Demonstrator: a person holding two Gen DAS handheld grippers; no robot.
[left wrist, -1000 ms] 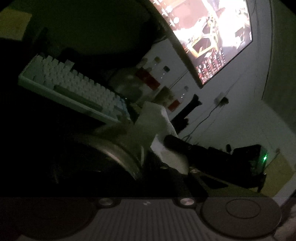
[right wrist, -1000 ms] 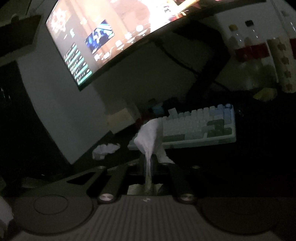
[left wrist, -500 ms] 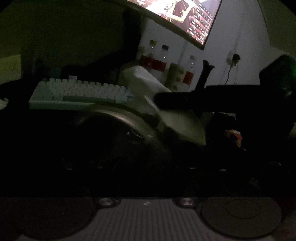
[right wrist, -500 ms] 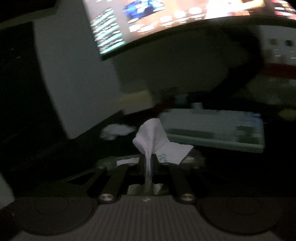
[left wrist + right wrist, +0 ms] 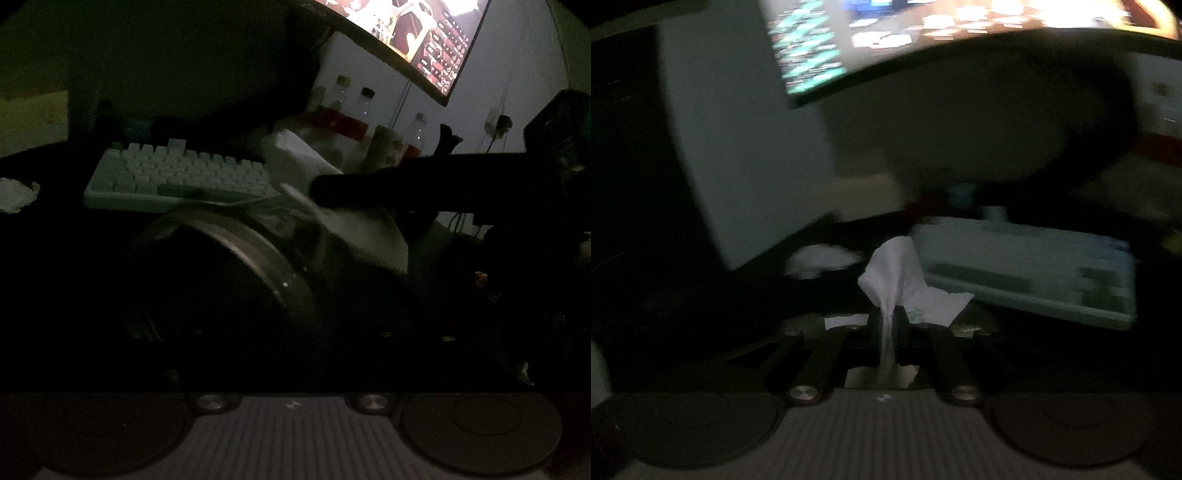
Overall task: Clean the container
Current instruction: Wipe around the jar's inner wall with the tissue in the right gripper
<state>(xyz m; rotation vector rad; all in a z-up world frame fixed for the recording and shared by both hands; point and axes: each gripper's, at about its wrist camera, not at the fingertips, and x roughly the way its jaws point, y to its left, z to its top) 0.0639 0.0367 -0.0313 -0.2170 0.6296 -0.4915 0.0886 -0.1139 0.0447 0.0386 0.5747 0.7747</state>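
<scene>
In the left wrist view, your left tool [image 5: 295, 332] is opening: its jaws, which a moment ago were closed on the container [image 5: 229, 266], now stand apart in the dark on either side of it, so you have let the grip go. The fingers are too dim to see whether either pad touches the wall. The container lies tilted just ahead of the camera, its metal-looking rim catching a little light, and it seems to rest on the table [image 5: 55, 258]. Your right tool [image 5: 332, 190] reaches in from the right as a black bar, and its tissue [image 5: 365, 236] lies against the container's far side, touching it. A second ago this view was rolled over hard; now it sits nearly level. I judge the wipe of the outside to be finishing, with the container being set down. In the right wrist view, your right tool [image 5: 886, 321] is clenched on the tissue [image 5: 897, 273], which stands up as a white bunch between the closed fingers. The picture is smeared by your sweep across the room; a second ago it was sharp. The table is dark and cluttered: a pale keyboard [image 5: 1027, 273], a crumpled wad [image 5: 820, 260] at the left, bottles [image 5: 354, 118] at the back, a lit curved monitor [image 5: 923, 33] above, and a pale wall [image 5: 738, 147].
</scene>
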